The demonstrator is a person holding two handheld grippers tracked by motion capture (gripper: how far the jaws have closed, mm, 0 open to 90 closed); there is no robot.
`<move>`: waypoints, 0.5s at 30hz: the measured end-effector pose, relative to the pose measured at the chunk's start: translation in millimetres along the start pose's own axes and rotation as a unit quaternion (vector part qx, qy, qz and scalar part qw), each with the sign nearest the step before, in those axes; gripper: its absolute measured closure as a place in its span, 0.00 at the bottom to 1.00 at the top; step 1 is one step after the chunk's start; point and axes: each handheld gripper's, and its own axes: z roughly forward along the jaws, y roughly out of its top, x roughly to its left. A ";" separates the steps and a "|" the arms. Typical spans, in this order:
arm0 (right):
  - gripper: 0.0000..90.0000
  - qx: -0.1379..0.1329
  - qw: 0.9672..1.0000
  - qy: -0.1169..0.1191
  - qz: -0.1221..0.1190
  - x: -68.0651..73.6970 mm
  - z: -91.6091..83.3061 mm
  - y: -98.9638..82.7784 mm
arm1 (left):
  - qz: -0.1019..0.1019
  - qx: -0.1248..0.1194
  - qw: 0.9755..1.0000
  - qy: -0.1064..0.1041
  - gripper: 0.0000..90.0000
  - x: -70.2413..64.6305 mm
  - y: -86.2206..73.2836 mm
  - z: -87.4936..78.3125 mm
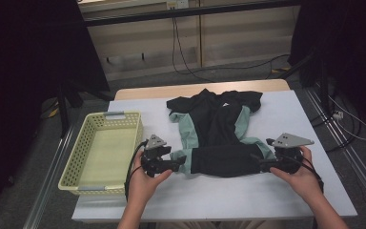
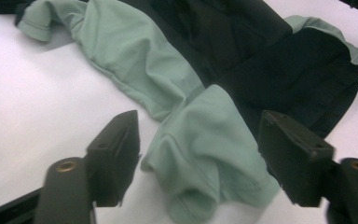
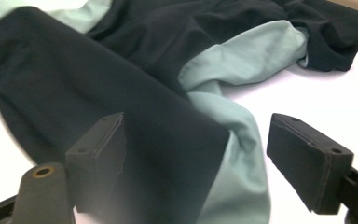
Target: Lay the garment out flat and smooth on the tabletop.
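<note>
The white bench (image 1: 276, 119) stands on a grey floor (image 1: 248, 71), dark curtains at both sides. A black and green garment (image 1: 219, 133) lies across it, beside a yellow basket (image 1: 83, 143). The left hand-held gripper (image 1: 180, 161) and right hand-held gripper (image 1: 257, 161) gape apart, cloth loose between their jaws.

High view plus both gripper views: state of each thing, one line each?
garment: black and mint, crumpled, lying on the table, near edge folded over.
basket: upright, empty, left of the garment.
left gripper: jaws open, mint fabric between them, not pinched.
right gripper: jaws open, fold's corner between them, not pinched.
table: white top, bearing garment and basket.
</note>
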 end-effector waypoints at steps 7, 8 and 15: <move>0.22 -0.002 1.000 0.010 -0.027 16.1 -15.5 -11.3 | -0.021 0.009 1.000 0.009 0.31 -2.4 -14.1 -3.9; 0.22 0.001 0.999 0.011 -0.030 16.4 -14.7 -12.3 | -0.021 0.017 1.000 0.005 0.32 -2.7 -15.8 -3.2; 0.26 0.021 0.999 0.019 -0.025 11.2 -4.0 -19.8 | -0.015 0.057 0.998 -0.009 0.52 -6.2 -26.9 11.8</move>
